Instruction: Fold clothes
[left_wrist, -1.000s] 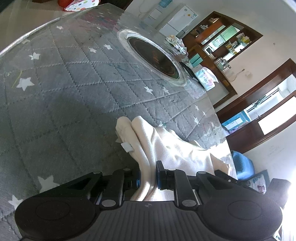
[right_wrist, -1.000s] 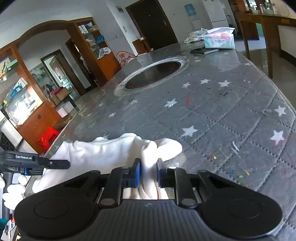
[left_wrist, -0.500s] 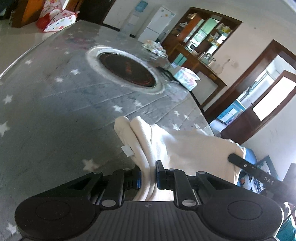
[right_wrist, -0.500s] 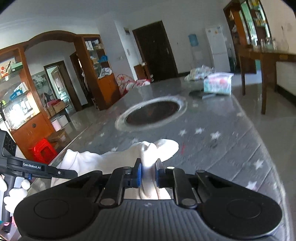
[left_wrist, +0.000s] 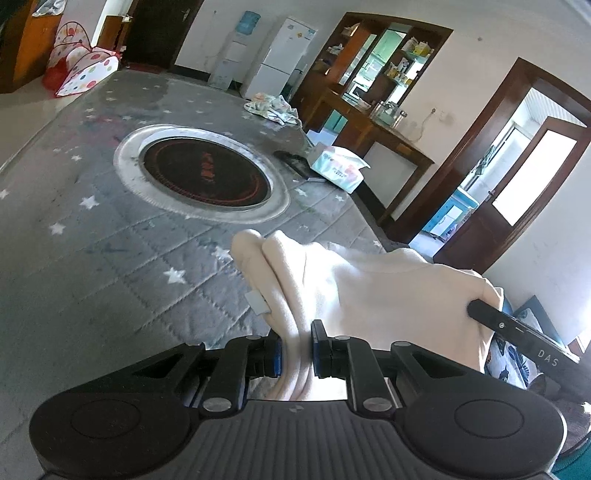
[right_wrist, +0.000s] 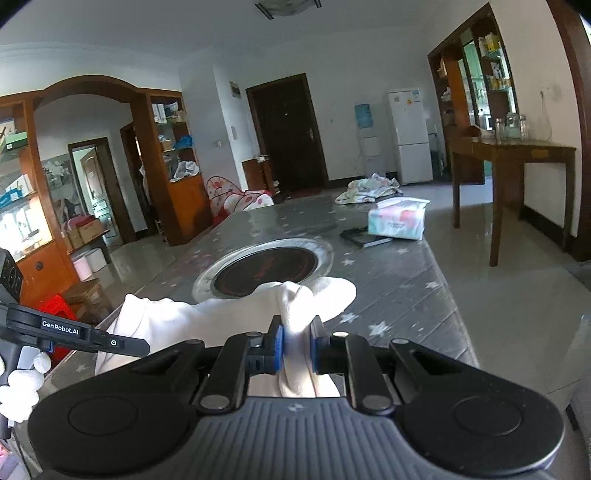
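A cream-white garment (left_wrist: 362, 288) hangs stretched between my two grippers, lifted above the grey star-patterned table cover (left_wrist: 110, 251). My left gripper (left_wrist: 295, 350) is shut on one bunched edge of it. My right gripper (right_wrist: 295, 349) is shut on the other bunched edge of the garment (right_wrist: 207, 321). In the left wrist view the right gripper's finger (left_wrist: 517, 328) shows at the far right on the cloth. In the right wrist view the left gripper (right_wrist: 122, 341) shows at the left, held by a white-gloved hand. The garment's lower part is hidden behind the grippers.
A round induction hob (left_wrist: 203, 175) with a metal rim sits in the table's middle. Beyond it lie a tissue pack (left_wrist: 338, 168), a dark flat object (left_wrist: 295, 162) and a crumpled patterned cloth (left_wrist: 273, 107). A wooden side table (right_wrist: 517, 162) stands right of the table.
Both grippers have risen and tilted up with the garment, lifting it off the table; the views now look across the table instead of down on it.
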